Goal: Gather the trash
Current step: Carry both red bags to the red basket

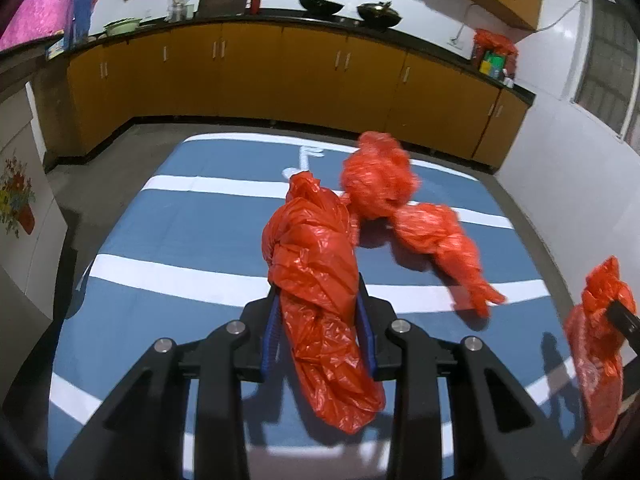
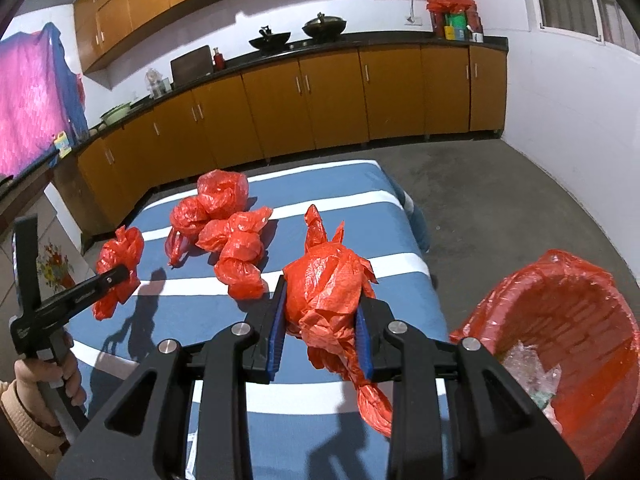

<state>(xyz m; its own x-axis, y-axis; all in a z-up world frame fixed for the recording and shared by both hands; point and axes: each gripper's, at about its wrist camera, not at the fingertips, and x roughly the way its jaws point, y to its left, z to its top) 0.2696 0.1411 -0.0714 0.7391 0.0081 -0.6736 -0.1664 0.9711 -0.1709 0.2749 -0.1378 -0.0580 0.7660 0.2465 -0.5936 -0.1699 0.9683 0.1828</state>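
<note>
My left gripper (image 1: 320, 300) is shut on a crumpled red plastic bag (image 1: 316, 264) and holds it above the blue-and-white striped table (image 1: 180, 232). My right gripper (image 2: 322, 300) is shut on another crumpled red bag (image 2: 328, 284), held over the table's right part. The left gripper with its bag also shows in the right wrist view (image 2: 116, 276). Several more knotted red bags (image 2: 224, 224) lie on the table beyond both grippers, also in the left wrist view (image 1: 384, 184). A red-lined trash bin (image 2: 568, 344) stands right of the table with clear wrappers inside.
Orange kitchen cabinets (image 2: 320, 100) with a black counter run along the far wall, bearing woks (image 2: 324, 24) and a red bag (image 2: 450, 4). Grey floor (image 2: 500, 200) lies right of the table. A white wall closes the right side.
</note>
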